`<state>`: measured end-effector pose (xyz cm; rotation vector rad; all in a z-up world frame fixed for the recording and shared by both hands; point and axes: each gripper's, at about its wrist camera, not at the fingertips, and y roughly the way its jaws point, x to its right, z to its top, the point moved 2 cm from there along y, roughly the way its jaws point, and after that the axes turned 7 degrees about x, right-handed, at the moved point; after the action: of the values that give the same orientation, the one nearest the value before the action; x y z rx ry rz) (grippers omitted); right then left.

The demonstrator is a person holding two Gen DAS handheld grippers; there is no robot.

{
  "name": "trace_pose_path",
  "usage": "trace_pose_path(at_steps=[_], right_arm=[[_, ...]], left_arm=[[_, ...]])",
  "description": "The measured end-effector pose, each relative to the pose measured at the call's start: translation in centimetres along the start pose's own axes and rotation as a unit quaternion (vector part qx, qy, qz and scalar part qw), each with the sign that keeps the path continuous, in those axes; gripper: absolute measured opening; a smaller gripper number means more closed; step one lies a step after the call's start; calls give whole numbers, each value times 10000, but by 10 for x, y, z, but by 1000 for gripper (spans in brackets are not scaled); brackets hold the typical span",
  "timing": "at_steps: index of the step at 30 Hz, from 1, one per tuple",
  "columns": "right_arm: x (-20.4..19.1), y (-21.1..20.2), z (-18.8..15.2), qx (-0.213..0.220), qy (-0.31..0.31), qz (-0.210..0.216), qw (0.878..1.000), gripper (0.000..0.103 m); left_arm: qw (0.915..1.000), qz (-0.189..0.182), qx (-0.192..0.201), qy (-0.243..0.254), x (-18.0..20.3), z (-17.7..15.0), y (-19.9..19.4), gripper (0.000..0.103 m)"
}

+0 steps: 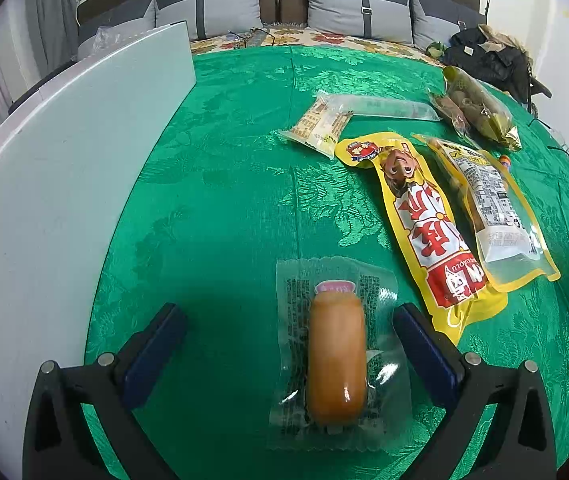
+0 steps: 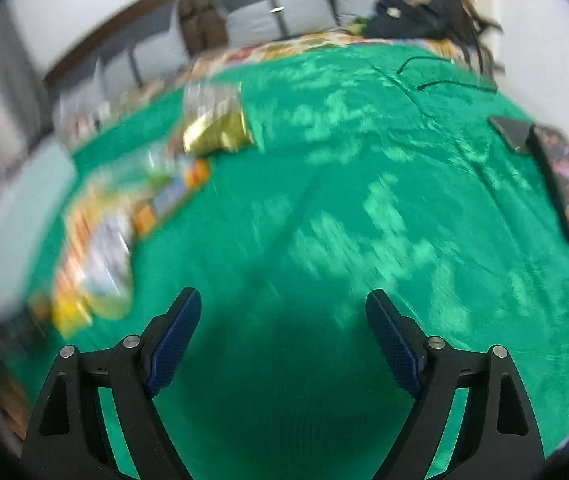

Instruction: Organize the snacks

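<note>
In the left wrist view, a sausage in a clear wrapper (image 1: 336, 356) lies on the green cloth between the fingers of my open left gripper (image 1: 290, 320); the jaws stand wide on either side, not touching it. A yellow-red snack pack (image 1: 424, 224), a clear-yellow pack (image 1: 492, 208), a pale small pack (image 1: 320, 124) and a gold-green bag (image 1: 476, 108) lie to the right and beyond. My right gripper (image 2: 284, 308) is open and empty over bare cloth. The right wrist view is blurred; the snack packs (image 2: 100, 248) and gold bag (image 2: 220, 132) show at its left.
A white board (image 1: 64, 160) stands along the left side of the cloth. A dark phone (image 2: 568, 188) and a black cable (image 2: 444, 84) lie at the right. Dark clothing (image 1: 492, 56) and grey cushions (image 1: 212, 12) sit at the back.
</note>
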<state>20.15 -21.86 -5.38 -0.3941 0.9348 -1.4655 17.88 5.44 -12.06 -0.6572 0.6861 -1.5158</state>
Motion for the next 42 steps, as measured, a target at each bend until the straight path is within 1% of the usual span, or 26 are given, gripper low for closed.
trace_pose_path(at_steps=[2, 5, 7, 9, 10, 12, 17, 22, 25, 28, 31, 32, 33, 34, 36, 37, 38, 40, 42], right_arm=[[-16, 24, 24, -135, 265, 239, 9993, 86], [-39, 62, 42, -423, 408, 190, 9981, 84], [-53, 80, 46, -562, 506, 187, 9970, 79], [-67, 93, 46, -705, 440, 187, 9964, 57], [-79, 101, 44, -795, 340, 192, 9961, 54], [-92, 107, 41, -838, 170, 203, 9961, 54], [-119, 113, 39, -720, -438, 99, 9964, 54], [-123, 112, 37, -830, -664, 248, 9940, 55], [-119, 113, 35, -939, -440, 565, 9930, 57], [-116, 115, 31, -1033, -252, 747, 9915, 62], [-124, 114, 29, -1015, -631, 689, 9904, 63], [-127, 114, 29, -1045, -725, 696, 9894, 62], [-127, 114, 30, -1085, -771, 741, 9883, 58], [-125, 113, 32, -1160, -761, 901, 9862, 53], [-116, 110, 37, -1266, -668, 1063, 9840, 38], [-108, 109, 41, -1345, -560, 1127, 9829, 36], [-97, 108, 44, -1437, -426, 1056, 9830, 31], [-74, 104, 50, -1484, -94, 929, 9845, 31], [-63, 99, 55, -1441, 122, 819, 9861, 30]], left_arm=[[10000, -1, 1, -1, 0, 0, 0, 103], [10000, -1, 2, -1, 0, 0, 0, 103], [10000, -2, 3, -1, 0, 0, 0, 103], [10000, -1, 5, -2, 0, -1, 0, 103], [10000, -2, 6, -1, 0, -1, 0, 103], [10000, 0, 8, -4, 0, -1, 0, 103], [10000, 1, 11, -7, 0, -1, 0, 103], [10000, 2, 14, -7, 0, -1, 0, 103], [10000, 5, 16, -8, 0, -1, 0, 103], [10000, 1, 16, -8, 0, -1, 0, 103], [10000, 2, 17, -8, 0, -1, 1, 103], [10000, 2, 18, -9, 0, -1, 1, 103], [10000, 2, 19, -8, 0, -2, 0, 103], [10000, 2, 19, -8, 0, -2, 0, 103], [10000, 2, 21, -11, 0, -2, 0, 103], [10000, 2, 21, -12, 0, -2, 0, 103], [10000, 3, 21, -11, 0, -2, 1, 103], [10000, 3, 22, -11, 0, -2, 1, 103], [10000, 3, 23, -12, 0, -2, 1, 103]])
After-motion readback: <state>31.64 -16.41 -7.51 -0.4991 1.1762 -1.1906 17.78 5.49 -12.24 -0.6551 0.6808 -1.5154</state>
